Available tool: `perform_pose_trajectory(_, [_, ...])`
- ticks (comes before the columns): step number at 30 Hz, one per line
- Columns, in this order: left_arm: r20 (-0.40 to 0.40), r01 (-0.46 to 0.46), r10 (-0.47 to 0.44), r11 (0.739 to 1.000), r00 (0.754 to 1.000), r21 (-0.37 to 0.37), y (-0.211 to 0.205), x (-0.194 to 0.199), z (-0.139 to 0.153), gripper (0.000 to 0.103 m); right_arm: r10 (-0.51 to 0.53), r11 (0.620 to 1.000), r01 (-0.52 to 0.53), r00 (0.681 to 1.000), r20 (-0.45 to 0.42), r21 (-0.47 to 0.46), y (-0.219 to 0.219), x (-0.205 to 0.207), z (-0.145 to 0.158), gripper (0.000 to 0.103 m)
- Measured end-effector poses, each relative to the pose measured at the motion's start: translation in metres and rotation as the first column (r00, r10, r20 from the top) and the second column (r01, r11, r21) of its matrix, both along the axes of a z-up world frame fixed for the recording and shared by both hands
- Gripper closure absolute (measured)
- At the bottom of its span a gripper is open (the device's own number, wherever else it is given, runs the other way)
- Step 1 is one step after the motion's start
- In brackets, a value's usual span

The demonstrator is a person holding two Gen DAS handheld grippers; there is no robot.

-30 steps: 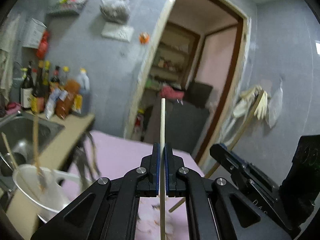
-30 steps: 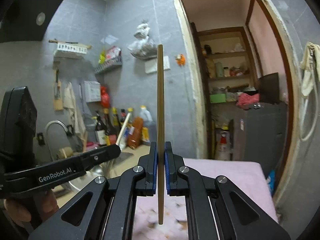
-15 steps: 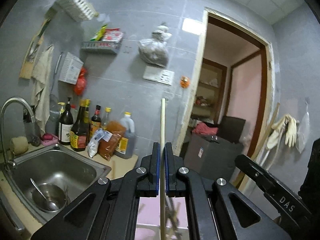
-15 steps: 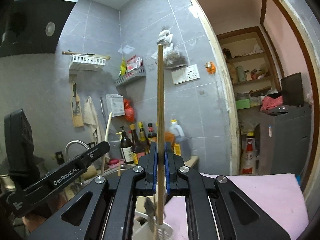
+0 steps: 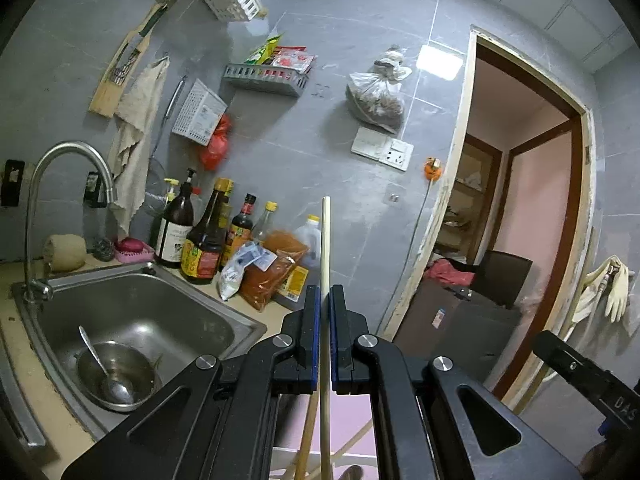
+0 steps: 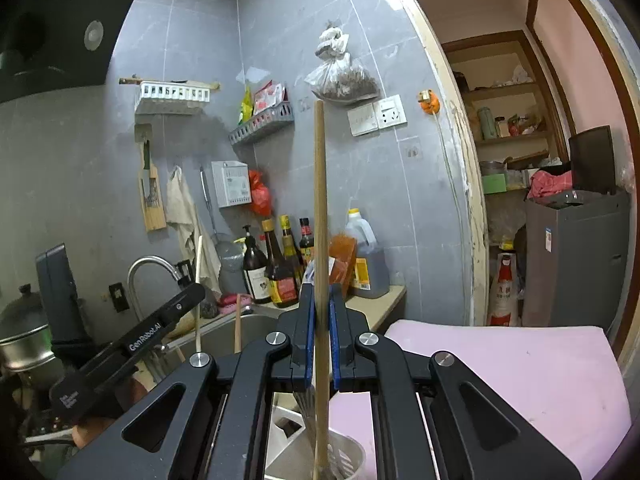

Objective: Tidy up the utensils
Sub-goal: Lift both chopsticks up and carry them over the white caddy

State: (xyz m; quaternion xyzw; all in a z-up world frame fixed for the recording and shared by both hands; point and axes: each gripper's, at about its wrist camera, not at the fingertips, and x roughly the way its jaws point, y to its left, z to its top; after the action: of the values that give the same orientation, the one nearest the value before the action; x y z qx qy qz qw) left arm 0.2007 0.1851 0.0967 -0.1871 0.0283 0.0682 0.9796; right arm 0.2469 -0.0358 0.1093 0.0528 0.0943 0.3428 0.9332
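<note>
My left gripper point(image 5: 325, 300) is shut on a thin pale chopstick point(image 5: 325, 240) that stands upright between its pads. My right gripper point(image 6: 320, 300) is shut on a thicker wooden stick point(image 6: 319, 200), also upright; its lower end reaches into a white utensil holder point(image 6: 352, 452) below the jaws, where a metal slotted utensil point(image 6: 308, 404) stands. The left gripper also shows in the right wrist view point(image 6: 132, 344) at the left, with its chopstick point(image 6: 198, 280). Other wooden sticks point(image 5: 306, 436) show below the left jaws.
A steel sink point(image 5: 168, 308) with a faucet point(image 5: 68, 184) holds a metal bowl and spoon point(image 5: 114, 376). Sauce bottles point(image 5: 200, 244) and spice bags line the counter by the grey wall. A pink mat point(image 6: 520, 364) covers the table. A doorway point(image 5: 520, 240) opens at the right.
Both grippers have tilted upward, so more wall and ceiling shows. The right stick's lower end has come down over the white holder. Both grips are unchanged.
</note>
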Motion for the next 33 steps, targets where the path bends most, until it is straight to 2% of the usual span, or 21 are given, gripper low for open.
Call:
perform_pose_trajectory(7, [-0.031,-0.037,0.038,0.999,0.999,0.027,-0.009,0.004,-0.019,0.101,-0.016,0.999,0.016,1.0,-0.021,-0.036,0.007,0.001,-0.014,0.099])
perform_pose_trajectory(15, [-0.049,-0.066,0.069,0.996,0.996,0.052,-0.023,0.002,-0.038,0.101,-0.064,0.993,0.065,0.998,0.018,-0.094,0.014,-0.007,-0.036,0.099])
perform_pose_trajectory(33, [-0.081,-0.06,0.071,0.99,0.994,0.131,-0.045,0.001,-0.056,0.101,-0.072,0.992,0.069,0.997,-0.019,-0.109,0.011,-0.005,-0.061,0.098])
